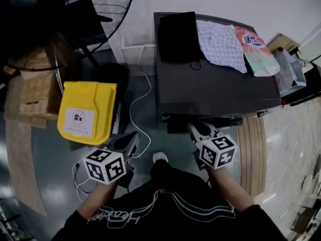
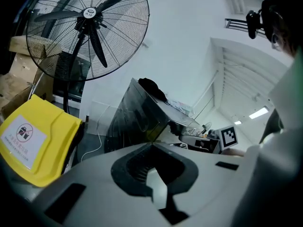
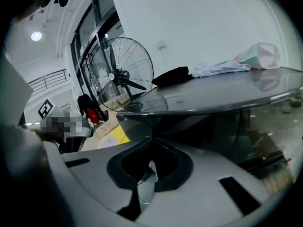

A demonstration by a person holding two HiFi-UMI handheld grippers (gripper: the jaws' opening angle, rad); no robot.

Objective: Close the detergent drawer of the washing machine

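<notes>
The washing machine (image 1: 215, 92) stands just ahead of the person, its dark top carrying a black cloth (image 1: 176, 36) at the back left corner, a checked cloth (image 1: 220, 44) beside it and a detergent pouch (image 1: 257, 51) toward the back right corner. The detergent drawer (image 1: 176, 125) appears to jut out below the front edge, near the left corner (it is dark and hard to make out). The left gripper (image 1: 129, 142) and the right gripper (image 1: 196, 132) hover low before that front edge, touching nothing. Both have their jaws closed and empty. A yellow bin lid (image 1: 86, 112) sits on the floor to the left.
</notes>
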